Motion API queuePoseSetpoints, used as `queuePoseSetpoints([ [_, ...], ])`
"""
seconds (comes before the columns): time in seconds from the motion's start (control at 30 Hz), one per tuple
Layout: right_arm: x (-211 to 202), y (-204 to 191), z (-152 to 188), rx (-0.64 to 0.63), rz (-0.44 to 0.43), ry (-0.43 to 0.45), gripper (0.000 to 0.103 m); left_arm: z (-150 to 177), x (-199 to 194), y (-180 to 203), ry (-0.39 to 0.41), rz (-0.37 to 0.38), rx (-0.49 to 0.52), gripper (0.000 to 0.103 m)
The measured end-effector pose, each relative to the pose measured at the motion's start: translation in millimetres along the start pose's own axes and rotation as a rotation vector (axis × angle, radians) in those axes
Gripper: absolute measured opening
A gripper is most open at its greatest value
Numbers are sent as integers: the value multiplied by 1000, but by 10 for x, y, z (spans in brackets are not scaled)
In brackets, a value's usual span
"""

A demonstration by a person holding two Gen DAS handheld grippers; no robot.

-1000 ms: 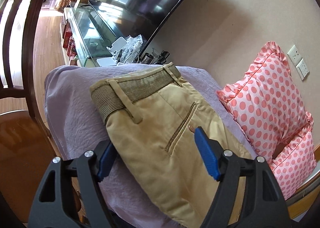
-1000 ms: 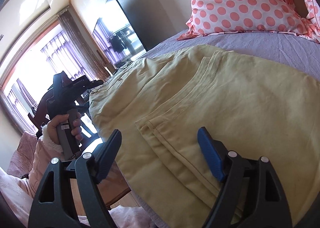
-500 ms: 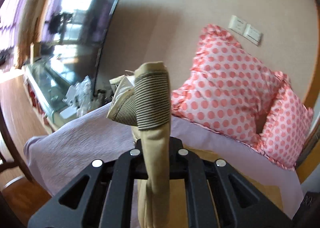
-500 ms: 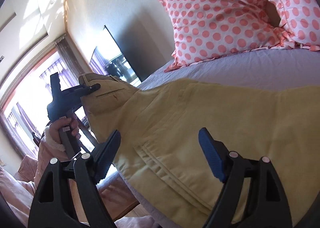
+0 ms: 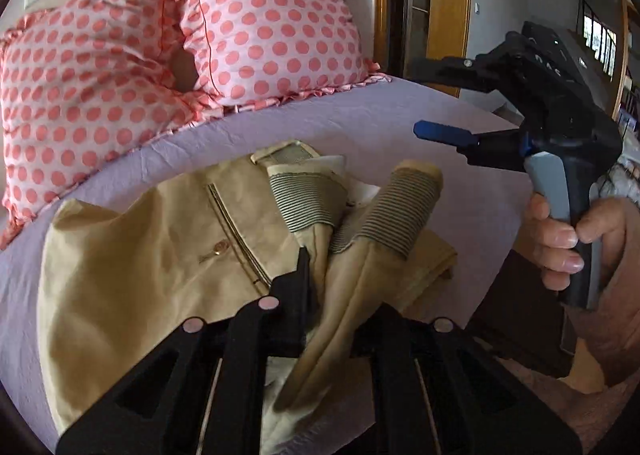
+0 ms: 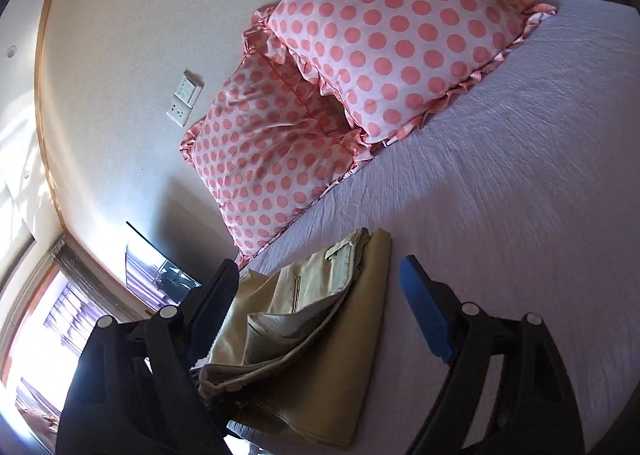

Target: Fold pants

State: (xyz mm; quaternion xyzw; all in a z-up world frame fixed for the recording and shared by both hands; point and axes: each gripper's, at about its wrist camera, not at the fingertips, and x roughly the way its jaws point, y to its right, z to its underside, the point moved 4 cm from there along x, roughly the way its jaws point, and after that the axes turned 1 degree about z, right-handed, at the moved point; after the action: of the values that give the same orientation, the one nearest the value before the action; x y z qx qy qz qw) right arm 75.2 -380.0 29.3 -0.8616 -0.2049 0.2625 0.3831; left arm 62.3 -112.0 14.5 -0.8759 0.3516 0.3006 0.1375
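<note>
Khaki pants (image 5: 132, 267) half-folded on the purple bedsheet (image 5: 400, 123), waistband end pinched in the left gripper (image 5: 332, 295).

Soft, limp cotton, light, likely to sag and slide off a loose pinch; the ribbed elastic waistband (image 5: 400, 211) is thickest and looks like the best hold, or the doubled fold edge. Left gripper is clamped on a waistband fold. Right gripper (image 6: 320, 311) hovers with jaws spread, holding nothing, just over the folded stack. Polka-dot pillows (image 5: 160, 55) sit behind, well apart.
</note>
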Motion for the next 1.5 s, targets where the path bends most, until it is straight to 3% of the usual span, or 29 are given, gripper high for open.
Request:
queuePoseSetpoints([
  [0.1, 87, 48, -18, 30, -25, -18, 84, -257, -267, -217, 117, 13, -123, 7],
  [0.17, 133, 40, -28, 51, -56, -25, 84, -409, -316, -139, 171, 6, -121, 7],
  [0.23, 186, 36, -16, 77, -73, -44, 84, -395, -119, 84, 121, -5, -49, 9],
  [0.3, 253, 56, 7, 101, -70, -80, 84, -200, 118, 278, 0, -6, 9, 11],
  [0.37, 321, 76, 24, 103, -41, -124, 84, -23, 187, 334, -61, 48, -10, 15],
  [0.4, 352, 85, 28, 96, -22, -148, 84, 16, 115, 335, -52, 63, -16, 23],
  [0.43, 389, 91, 33, 85, -1, -170, 84, 35, 12, 304, -43, 108, -25, 44],
  [0.5, 485, 94, 46, 50, 41, -220, 84, 42, -265, 157, -13, 222, -84, 63],
  [0.57, 599, 93, 69, 15, 74, -269, 83, 62, -549, -142, 26, 282, -189, 69],
  [0.6, 653, 96, 86, -2, 91, -288, 82, 83, -659, -363, 39, 270, -255, 72],
  [0.63, 705, 101, 100, -16, 108, -306, 78, 110, -743, -603, 48, 217, -312, 73],
  [0.7, 799, 92, 124, -64, 147, -332, 73, 210, -816, -1221, 41, 14, -429, 72],
  [0.77, 870, 64, 153, -91, 153, -352, 67, 358, -815, -1763, 15, -68, -571, 71],
  [0.8, 910, 45, 185, -95, 134, -376, 60, 426, -782, -1971, 4, -46, -639, 71],
  [0.87, 961, -18, 231, -142, 138, -398, 60, 507, -641, -2202, -50, 35, -723, 71],
  [1.0, 1016, 35, 179, -121, 110, -405, 55, 542, -272, -2256, -164, 165, -751, 71],
  [1.1, 1060, 41, 164, -123, 110, -417, 52, 530, -221, -2305, -174, 149, -749, 71],
  [1.2, 1102, 27, 212, -162, 109, -446, 34, 569, -203, -2415, -179, 153, -790, 70],
  [1.33, 1103, 89, 175, -93, 89, -464, 33, 581, -193, -2517, -212, 136, -814, 62],
  [1.43, 1118, 74, 178, -94, 89, -468, 36, 603, -224, -2550, -209, 117, -840, 62],
  [1.5, 1122, 55, 194, -111, 88, -466, 38, 565, -203, -2495, -221, 84, -802, 64],
])
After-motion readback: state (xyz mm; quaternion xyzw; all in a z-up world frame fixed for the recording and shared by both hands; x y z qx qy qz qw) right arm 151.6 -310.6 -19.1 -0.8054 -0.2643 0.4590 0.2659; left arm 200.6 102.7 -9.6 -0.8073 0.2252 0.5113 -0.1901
